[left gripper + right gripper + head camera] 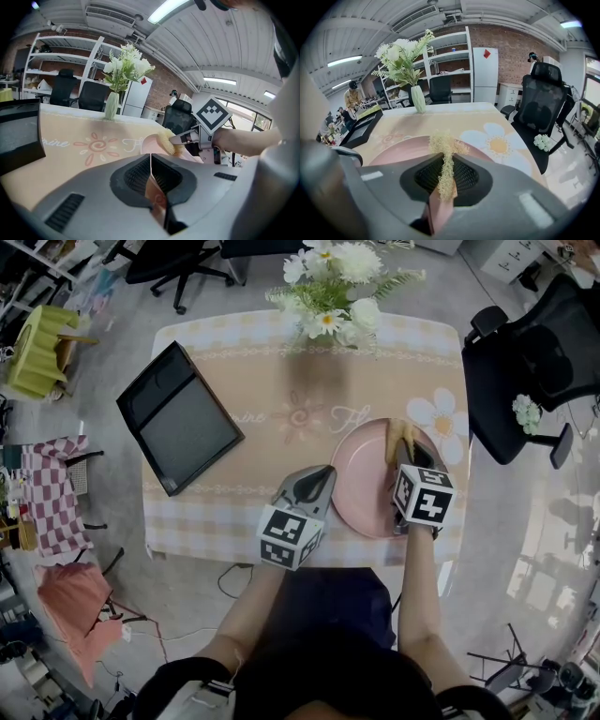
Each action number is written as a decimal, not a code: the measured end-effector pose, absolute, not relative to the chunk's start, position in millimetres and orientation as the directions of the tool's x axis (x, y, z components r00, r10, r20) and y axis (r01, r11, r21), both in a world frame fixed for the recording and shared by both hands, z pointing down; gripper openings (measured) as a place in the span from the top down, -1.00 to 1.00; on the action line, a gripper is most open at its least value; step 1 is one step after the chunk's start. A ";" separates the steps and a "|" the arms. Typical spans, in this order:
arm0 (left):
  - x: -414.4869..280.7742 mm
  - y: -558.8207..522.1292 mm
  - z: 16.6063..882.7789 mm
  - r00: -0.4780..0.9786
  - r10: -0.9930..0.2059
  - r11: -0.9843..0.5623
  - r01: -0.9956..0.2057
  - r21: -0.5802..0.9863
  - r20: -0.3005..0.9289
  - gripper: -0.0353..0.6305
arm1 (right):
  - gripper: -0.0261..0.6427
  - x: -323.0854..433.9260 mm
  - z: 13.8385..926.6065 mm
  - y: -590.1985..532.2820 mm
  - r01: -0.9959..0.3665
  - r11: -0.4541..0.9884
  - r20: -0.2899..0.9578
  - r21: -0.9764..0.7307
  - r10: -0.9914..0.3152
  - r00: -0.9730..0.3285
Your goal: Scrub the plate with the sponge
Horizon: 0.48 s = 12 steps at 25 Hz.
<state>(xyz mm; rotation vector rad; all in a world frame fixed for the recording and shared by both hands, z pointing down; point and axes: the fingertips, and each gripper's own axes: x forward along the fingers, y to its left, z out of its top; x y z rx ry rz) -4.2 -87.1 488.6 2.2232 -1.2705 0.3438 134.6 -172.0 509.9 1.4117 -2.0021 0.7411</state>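
A round pink plate (pixel 366 488) lies on the peach tablecloth near the table's front right. My right gripper (pixel 403 452) hovers over the plate's far right part, shut on a thin yellow fibrous sponge (pixel 400 434). In the right gripper view the sponge (pixel 446 154) sticks up between the jaws, with the plate (pixel 398 150) below it. My left gripper (pixel 328 471) has its tips at the plate's left rim, jaws shut with nothing between them. The left gripper view shows the plate (pixel 149 144), the sponge (pixel 166 140) and the right gripper (pixel 180 139) just past its tips.
A black tray (pixel 178 416) lies on the table's left side. At the table's far edge stands a vase of white flowers (pixel 333 287). A black office chair (pixel 525 371) is close to the table's right side. The table's front edge runs just below the plate.
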 end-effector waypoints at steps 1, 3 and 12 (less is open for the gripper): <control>-3.8 -87.1 488.3 0.521 -0.711 -0.402 -0.852 0.335 0.472 0.85 | 0.77 135.7 509.8 -171.9 -0.953 0.283 0.723 -0.110 -0.635 -0.272; -3.0 -87.1 488.0 0.523 -0.710 -0.405 -0.851 0.334 0.471 0.85 | 0.77 138.4 509.5 -171.8 -0.956 0.272 0.724 -0.106 -0.638 -0.262; 0.1 -85.4 487.5 0.529 -0.706 -0.415 -0.848 0.330 0.471 0.85 | 0.76 151.8 510.3 -168.8 -0.972 0.220 0.731 -0.088 -0.648 -0.213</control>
